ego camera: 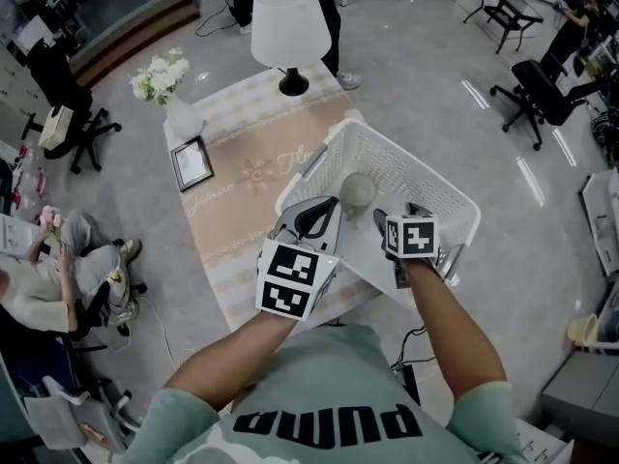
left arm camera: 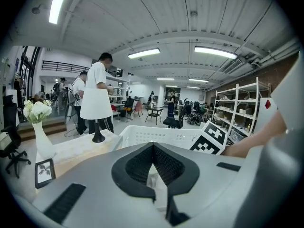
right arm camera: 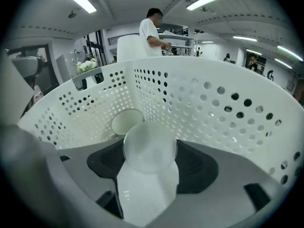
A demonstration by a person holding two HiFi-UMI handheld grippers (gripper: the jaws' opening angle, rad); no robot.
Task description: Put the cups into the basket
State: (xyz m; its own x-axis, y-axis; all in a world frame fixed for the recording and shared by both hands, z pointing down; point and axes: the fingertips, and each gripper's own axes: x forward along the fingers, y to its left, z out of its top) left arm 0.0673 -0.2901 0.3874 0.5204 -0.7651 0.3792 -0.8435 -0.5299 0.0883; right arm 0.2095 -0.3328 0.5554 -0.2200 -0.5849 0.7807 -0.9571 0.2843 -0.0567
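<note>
A white perforated basket (ego camera: 426,177) stands at the table's right end. One pale cup (ego camera: 358,191) lies on its side inside it. My right gripper (ego camera: 392,225) reaches down into the basket (right arm camera: 213,108), shut on a second white cup (right arm camera: 149,148) whose round base points ahead. The lying cup (right arm camera: 126,121) rests just beyond it on the basket floor. My left gripper (ego camera: 329,206) hovers at the basket's near left rim. In the left gripper view its jaws (left arm camera: 153,146) stand together with nothing between them, and the basket (left arm camera: 156,136) sits right in front.
On the table (ego camera: 242,211) with its beige runner stand a white lamp (ego camera: 290,27), a vase of white flowers (ego camera: 164,80) and a small picture frame (ego camera: 191,162). A person (ego camera: 39,278) sits at the left. Office chairs (ego camera: 537,90) stand around the floor.
</note>
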